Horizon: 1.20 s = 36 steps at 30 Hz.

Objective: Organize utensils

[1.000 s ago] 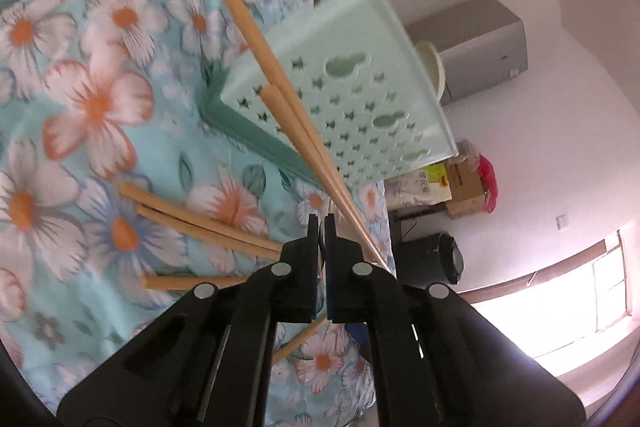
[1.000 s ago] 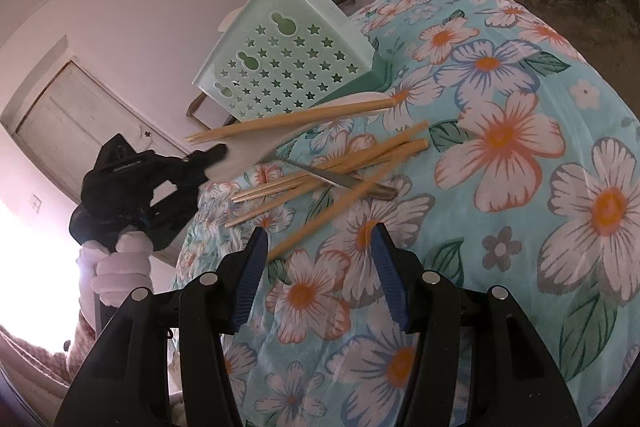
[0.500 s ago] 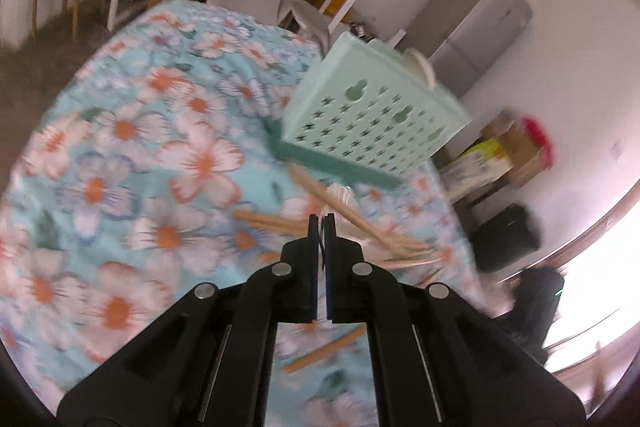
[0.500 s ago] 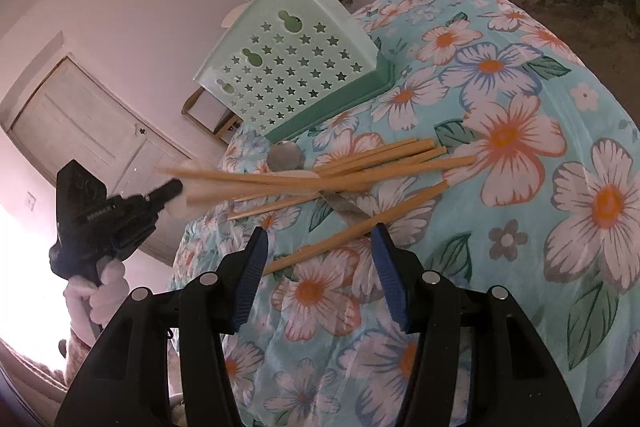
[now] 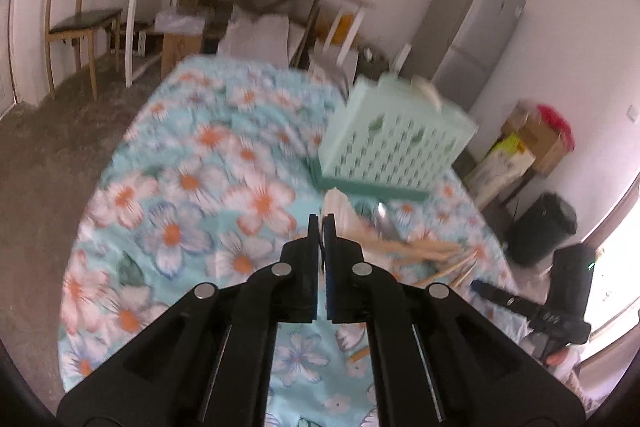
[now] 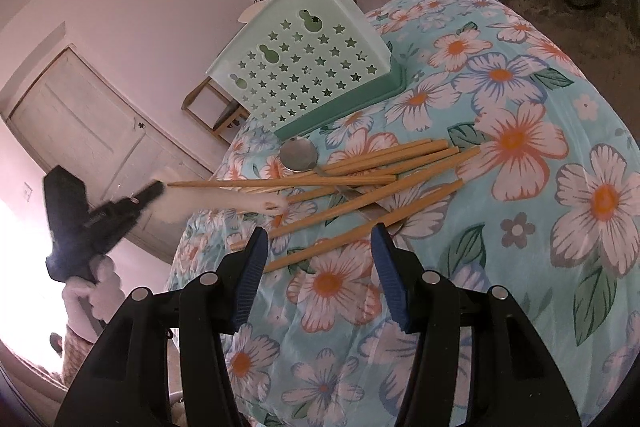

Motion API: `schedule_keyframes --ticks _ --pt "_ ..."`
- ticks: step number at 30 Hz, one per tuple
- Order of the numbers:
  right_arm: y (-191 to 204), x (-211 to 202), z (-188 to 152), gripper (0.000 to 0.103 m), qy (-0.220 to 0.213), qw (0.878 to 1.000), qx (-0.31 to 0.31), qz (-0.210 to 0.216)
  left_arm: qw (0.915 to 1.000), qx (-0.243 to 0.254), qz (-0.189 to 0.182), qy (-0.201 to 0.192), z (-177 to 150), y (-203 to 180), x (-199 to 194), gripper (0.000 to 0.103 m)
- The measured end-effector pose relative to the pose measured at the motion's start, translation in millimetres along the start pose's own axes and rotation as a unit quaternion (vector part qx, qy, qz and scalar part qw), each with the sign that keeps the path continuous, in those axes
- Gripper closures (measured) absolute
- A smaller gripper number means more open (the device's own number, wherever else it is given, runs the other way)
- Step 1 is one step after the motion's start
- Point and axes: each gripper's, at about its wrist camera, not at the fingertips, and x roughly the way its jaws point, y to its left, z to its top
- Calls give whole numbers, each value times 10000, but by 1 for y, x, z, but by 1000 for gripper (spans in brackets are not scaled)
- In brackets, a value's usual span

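Left claw (image 6: 158, 191): closed on a white spoon (image 6: 224, 205) and one chopstick (image 6: 240, 183), lifted left of the pile. Right claw (image 6: 318, 269): half open, empty. Chopsticks (image 6: 384, 163), metal spoon (image 6: 299, 155) on table (image 6: 560, 147) near basket (image 6: 304, 67); sorting apparently barely begun.

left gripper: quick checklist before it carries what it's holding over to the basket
1. Left gripper shut on the white spoon: ok.
2. One chopstick runs out from the same fingertips; whether it is really pinched too: cannot tell.
3. Spoon's far end is clear of the loose chopsticks: cannot tell, as it overlaps them in the right wrist view.
4. Basket stands upright at the table's far edge: ok. Whether there is room inside: cannot tell.
5. Right gripper open, holding nothing, out of the left's way: ok.
6. Table sorted: not ok, since the loose chopsticks and the metal spoon lie on the cloth.
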Motion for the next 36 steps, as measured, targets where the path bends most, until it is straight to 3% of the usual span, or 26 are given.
schedule_keyframes --ticks 12,18,25,36 --pt "10 -5 2 50 -94 9997 -207 -116 9930 -60 -25 -1183 28 9 -67 101" --pt "33 -10 14 50 -232 9951 -879 -399 9940 -292 83 -1052 25 12 -52 101" --pt "70 29 42 50 81 9840 -1727 -441 9947 -554 152 -848 10 27 -30 101" --pt "81 127 75 51 1181 9620 -2275 -940 9921 -942 92 -826 0 59 -18 101"
